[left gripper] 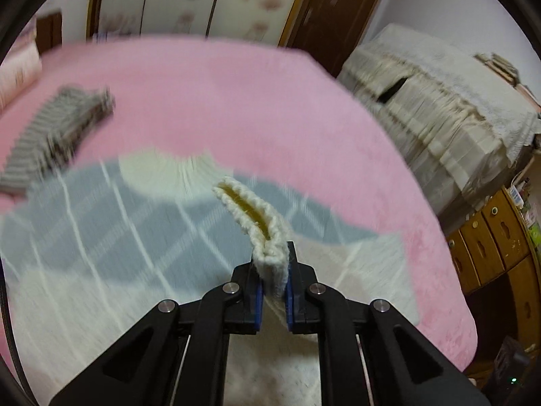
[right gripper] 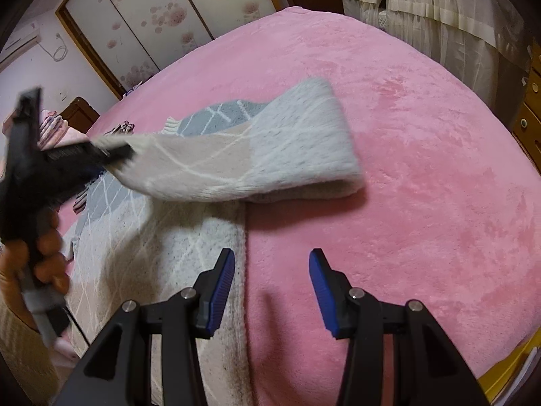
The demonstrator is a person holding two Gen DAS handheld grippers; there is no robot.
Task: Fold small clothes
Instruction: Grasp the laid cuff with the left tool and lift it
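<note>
1. Left gripper [left gripper: 273, 282], jaws clamped on the sweater [right gripper: 216, 165] sleeve cuff: carry it flat across the body lying mid-bed [right gripper: 422, 135].
2. Right gripper [right gripper: 272, 287], jaws wide and empty: pin the near hem.

The setting is a home bedroom, identified by a bed under a pink plush cover [right gripper: 422, 176], a sliding-door wardrobe with floral panels [right gripper: 162, 17], a wooden chest of drawers [left gripper: 490, 253], cream lace furniture covers [left gripper: 439, 108] and a wall-mounted air conditioner [right gripper: 20, 47]
</note>
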